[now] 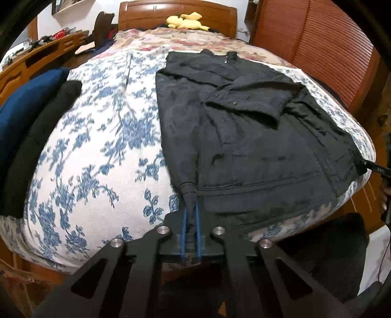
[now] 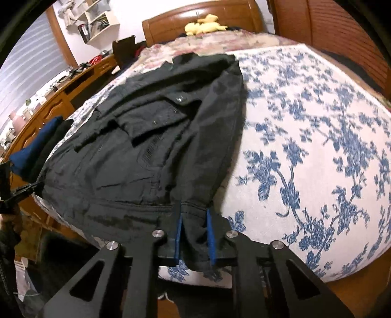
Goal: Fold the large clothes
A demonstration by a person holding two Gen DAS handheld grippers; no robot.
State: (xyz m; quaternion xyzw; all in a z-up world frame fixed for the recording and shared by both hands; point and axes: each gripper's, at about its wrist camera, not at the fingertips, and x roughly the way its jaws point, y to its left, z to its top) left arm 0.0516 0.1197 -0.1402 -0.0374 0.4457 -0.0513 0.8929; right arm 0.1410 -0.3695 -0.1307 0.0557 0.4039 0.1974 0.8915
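A large black jacket [image 1: 256, 137] lies flat on a bed with a blue floral cover [image 1: 97, 146]; its sleeves are folded across the body. My left gripper [image 1: 191, 208] is shut on the jacket's near left hem corner, pinched between blue pads. In the right wrist view the jacket [image 2: 146, 137] spreads to the left, and my right gripper [image 2: 194, 215] is closed on the near right hem corner [image 2: 193, 230], with cloth bunched between its blue pads. The right gripper also shows at the jacket's far corner in the left view [image 1: 374, 167]; the left gripper shows in the right view [image 2: 27, 189].
A folded dark blue garment [image 1: 22, 110] and a black one [image 1: 41, 137] lie at the bed's left edge. A yellow plush toy [image 1: 187, 20] sits by the wooden headboard [image 1: 176, 12]. A wooden desk [image 1: 36, 58] stands left, a wooden wardrobe [image 1: 317, 49] right.
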